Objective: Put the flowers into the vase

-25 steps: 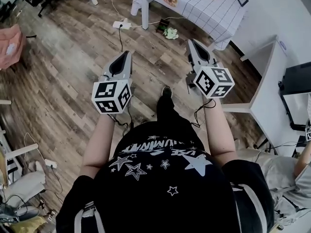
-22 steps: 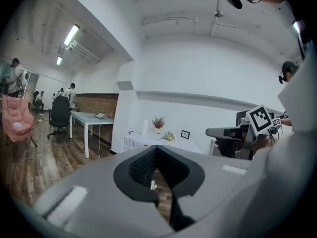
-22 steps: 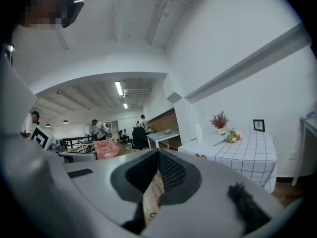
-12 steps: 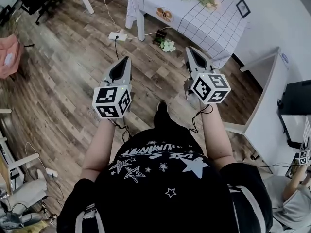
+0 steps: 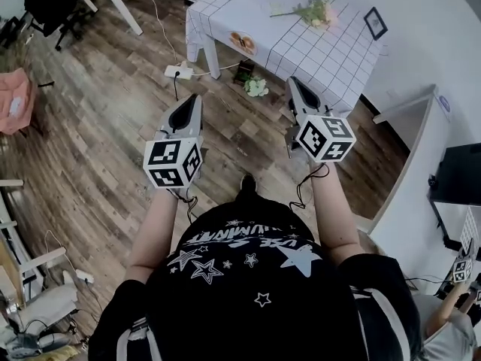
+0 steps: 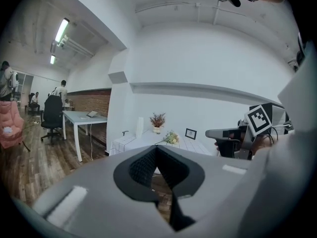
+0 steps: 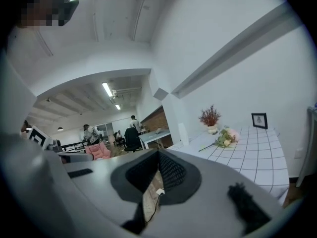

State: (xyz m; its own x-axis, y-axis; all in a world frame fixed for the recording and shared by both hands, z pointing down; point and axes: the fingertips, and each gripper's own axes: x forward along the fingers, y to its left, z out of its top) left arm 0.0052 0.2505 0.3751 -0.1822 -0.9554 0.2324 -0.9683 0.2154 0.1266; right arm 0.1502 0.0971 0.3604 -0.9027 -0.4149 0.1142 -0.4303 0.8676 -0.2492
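Observation:
A bunch of pale flowers (image 5: 314, 11) lies on the checked-cloth table (image 5: 331, 59); it also shows in the left gripper view (image 6: 171, 138) and the right gripper view (image 7: 227, 137). A tall white vase (image 6: 139, 127) stands at the table's far left end (image 7: 183, 132). My left gripper (image 5: 194, 98) and right gripper (image 5: 294, 83) are held side by side over the wooden floor, short of the table. Both are shut and hold nothing (image 6: 156, 150) (image 7: 158, 155).
On the table also stand a pot of dried reddish flowers (image 7: 210, 118), a small picture frame (image 5: 373, 22) and a plate (image 5: 242, 42). Another small bunch of flowers (image 5: 256, 87) and a power strip (image 5: 178, 71) lie on the floor by the table. People and office chairs are far left.
Both grippers have moved forward toward the table with the person. The table and flowers have come further into the head view.

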